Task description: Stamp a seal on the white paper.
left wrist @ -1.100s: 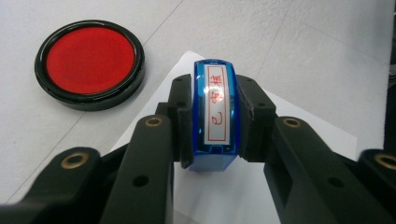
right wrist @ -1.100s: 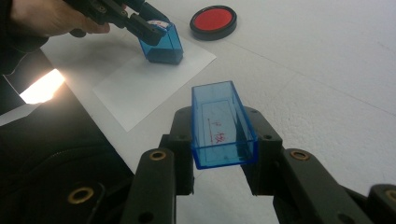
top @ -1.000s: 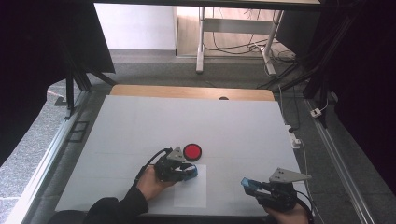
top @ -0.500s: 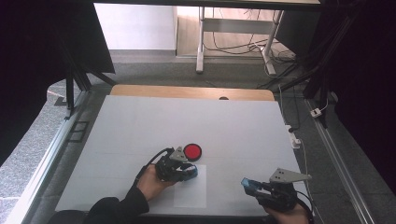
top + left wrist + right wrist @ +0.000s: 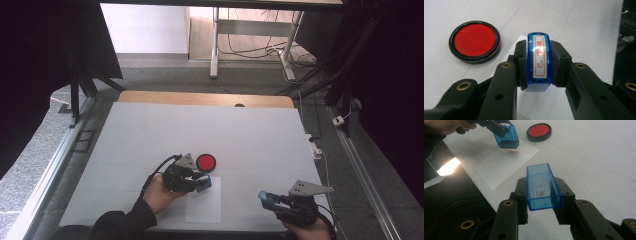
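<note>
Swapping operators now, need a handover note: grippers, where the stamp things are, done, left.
Left gripper: shut on blue stamp, held just above the white paper.
Right gripper: shut on the clear blue stamp cap, open side up, off the paper's right.
Red ink pad: open, beside the left gripper.
Done: faint red mark on the paper under the stamp.
Left, probably: recap the stamp.

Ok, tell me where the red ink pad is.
In the high view the red ink pad lies on the table just beyond the left claw, near the far edge of the paper sheet.
</note>
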Demonstrator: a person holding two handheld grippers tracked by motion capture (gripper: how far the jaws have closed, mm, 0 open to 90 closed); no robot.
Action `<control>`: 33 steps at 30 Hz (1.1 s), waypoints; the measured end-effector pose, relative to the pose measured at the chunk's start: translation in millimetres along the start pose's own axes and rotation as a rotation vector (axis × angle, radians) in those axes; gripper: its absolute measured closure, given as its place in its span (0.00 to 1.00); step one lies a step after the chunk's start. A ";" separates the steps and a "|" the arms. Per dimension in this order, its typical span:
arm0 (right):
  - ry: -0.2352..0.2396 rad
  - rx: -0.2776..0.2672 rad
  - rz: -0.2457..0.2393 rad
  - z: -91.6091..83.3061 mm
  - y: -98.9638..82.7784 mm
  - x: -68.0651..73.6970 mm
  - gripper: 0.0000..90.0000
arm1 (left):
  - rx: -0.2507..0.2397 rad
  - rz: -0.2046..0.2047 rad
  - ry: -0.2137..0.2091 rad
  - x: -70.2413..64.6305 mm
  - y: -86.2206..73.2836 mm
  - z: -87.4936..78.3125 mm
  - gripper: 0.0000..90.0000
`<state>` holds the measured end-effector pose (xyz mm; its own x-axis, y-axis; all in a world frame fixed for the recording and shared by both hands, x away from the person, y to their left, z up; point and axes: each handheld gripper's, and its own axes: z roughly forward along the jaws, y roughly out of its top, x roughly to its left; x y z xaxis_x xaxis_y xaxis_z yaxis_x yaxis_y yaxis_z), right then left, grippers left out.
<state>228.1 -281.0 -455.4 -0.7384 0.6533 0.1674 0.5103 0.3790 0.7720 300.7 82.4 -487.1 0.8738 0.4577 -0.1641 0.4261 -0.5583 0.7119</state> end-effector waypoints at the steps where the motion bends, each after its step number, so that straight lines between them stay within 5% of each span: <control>1: 0.000 0.000 0.000 0.1 0.0 0.1 0.75 | -0.006 -0.001 -0.007 0.0 0.0 -1.2 0.78; 33: 0.002 -0.001 -0.001 0.1 0.1 0.2 0.75 | -0.134 0.022 -0.112 -4.9 4.6 -40.0 0.78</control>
<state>228.1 -280.8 -455.4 -0.7401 0.6512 0.1679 0.5091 0.3794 0.7726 289.0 105.3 -455.7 0.9062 0.3627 -0.2174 0.3786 -0.4666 0.7993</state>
